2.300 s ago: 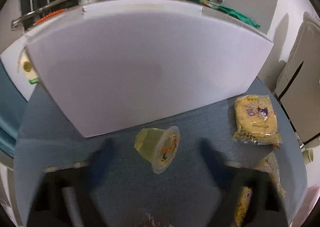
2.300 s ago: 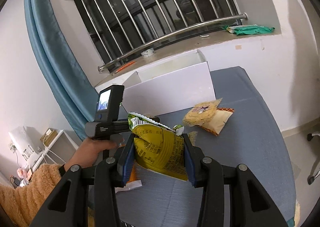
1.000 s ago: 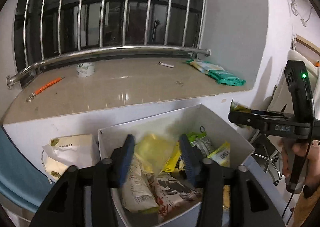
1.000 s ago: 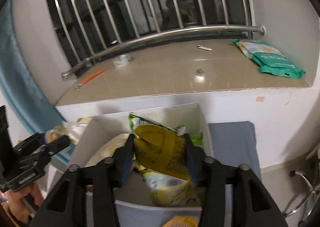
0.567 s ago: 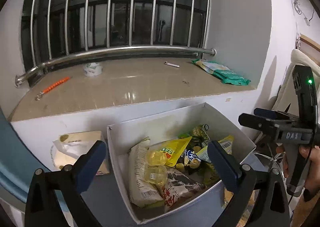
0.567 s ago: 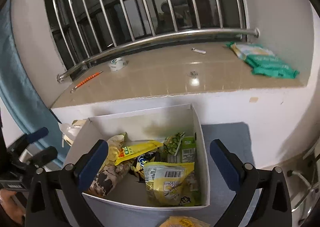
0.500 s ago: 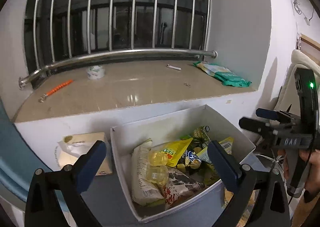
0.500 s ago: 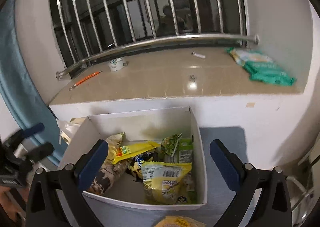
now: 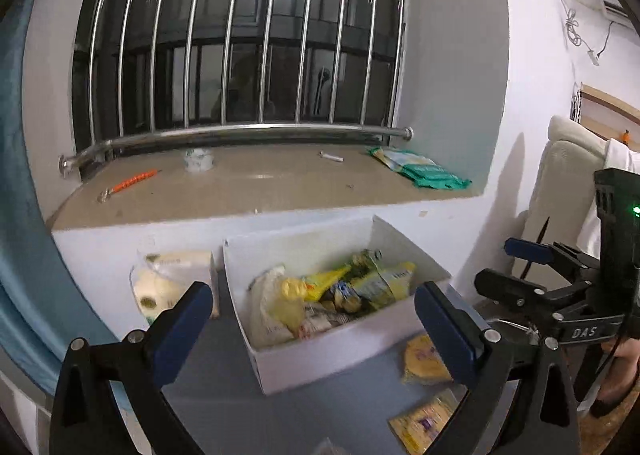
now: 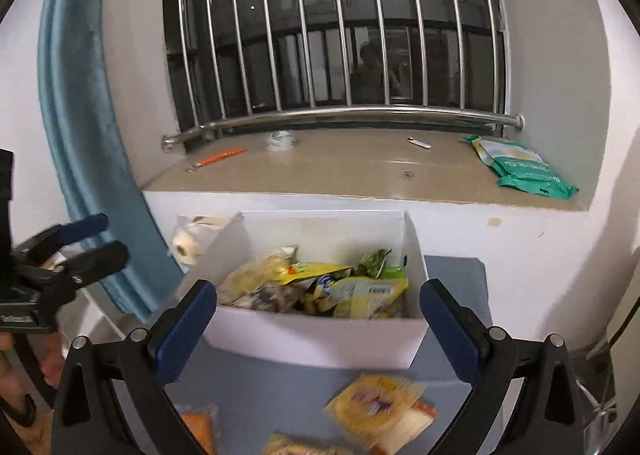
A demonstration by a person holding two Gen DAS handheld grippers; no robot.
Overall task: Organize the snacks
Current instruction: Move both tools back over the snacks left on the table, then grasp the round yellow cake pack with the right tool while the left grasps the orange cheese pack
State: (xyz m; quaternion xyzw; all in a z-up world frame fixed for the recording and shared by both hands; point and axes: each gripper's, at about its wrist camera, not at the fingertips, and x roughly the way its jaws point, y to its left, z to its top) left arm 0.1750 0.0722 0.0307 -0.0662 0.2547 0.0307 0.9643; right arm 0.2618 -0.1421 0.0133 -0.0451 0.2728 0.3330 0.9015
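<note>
A white box (image 9: pixel 320 359) (image 10: pixel 316 339) full of snack packets stands on the blue-grey table under the window sill. A yellow jelly cup (image 9: pixel 292 295) and a yellow-green chip bag (image 10: pixel 360 295) lie inside it. My left gripper (image 9: pixel 316 329) is open and empty, held back from the box. My right gripper (image 10: pixel 318 331) is open and empty, also back from the box. Yellow snack packets (image 9: pixel 424 363) (image 10: pixel 376 407) lie on the table in front of the box. Each gripper shows in the other's view, the right one (image 9: pixel 532 271) and the left one (image 10: pixel 76 243).
A roll pack (image 9: pixel 172 283) (image 10: pixel 192 243) sits left of the box against the wall. The sill holds a green packet (image 10: pixel 520 167), a tape roll (image 9: pixel 199 160) and an orange tool (image 9: pixel 128 183). A blue curtain (image 10: pixel 80 135) hangs at left. An orange packet (image 10: pixel 198 429) lies at the table's front.
Both grippers carried their snacks over the box, opened and dropped the jelly cup and the chip bag in. Since then both have drawn back and up from the box, still open.
</note>
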